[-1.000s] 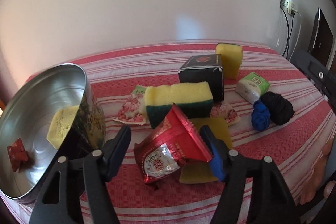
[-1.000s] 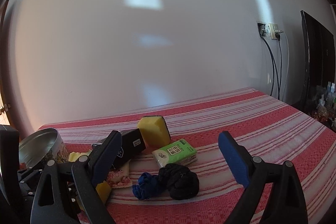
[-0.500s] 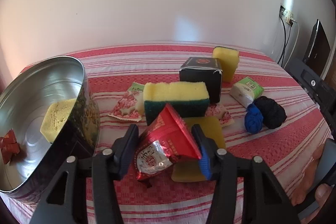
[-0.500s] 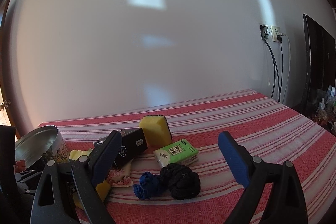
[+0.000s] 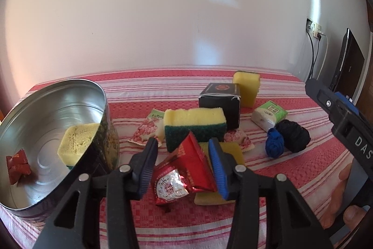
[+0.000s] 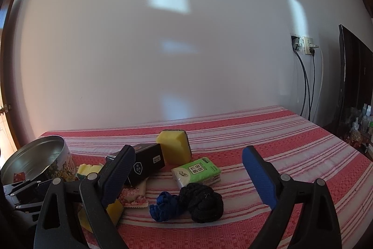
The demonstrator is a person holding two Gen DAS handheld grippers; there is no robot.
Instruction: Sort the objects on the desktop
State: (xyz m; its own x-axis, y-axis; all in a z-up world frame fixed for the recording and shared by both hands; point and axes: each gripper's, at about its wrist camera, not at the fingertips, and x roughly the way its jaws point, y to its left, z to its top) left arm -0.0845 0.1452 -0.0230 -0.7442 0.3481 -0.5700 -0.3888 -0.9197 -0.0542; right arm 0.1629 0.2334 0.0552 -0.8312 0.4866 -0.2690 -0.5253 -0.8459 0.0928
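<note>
Left gripper [image 5: 184, 167] angled down toward the striped cloth [image 5: 291, 174], forward of the camera. Jaws just closing; both pads now against the red foil packet [image 5: 184, 169], pinching it from left and right. Packet tilted, one pointed corner up and away, silver printed end nearest and low, long axis running near-to-far between the pads. Lower edge close to the cloth; contact cannot be told.

Just behind the packet: flat yellow cloth [image 5: 230, 151], partly under the right pad. Beyond that, yellow-green sponge [image 5: 194, 125] lying lengthwise left to right, green face toward the camera. Pink snack sachets [image 5: 146, 132] at its left. Black box [image 5: 220, 98] farther back, second sponge [image 5: 247, 88] upright behind it.

Left of the gripper: metal tin [image 5: 46, 132] tipped, mouth toward the camera, a sponge piece and a small red packet inside.

Right gripper [image 6: 188, 174] held nearly level above the cloth, jaws spread wide, nothing between the pads. Ahead of it: black yarn ball [image 6: 201, 201] touching blue yarn ball [image 6: 164, 204], green tissue pack [image 6: 197, 170] just beyond.
</note>
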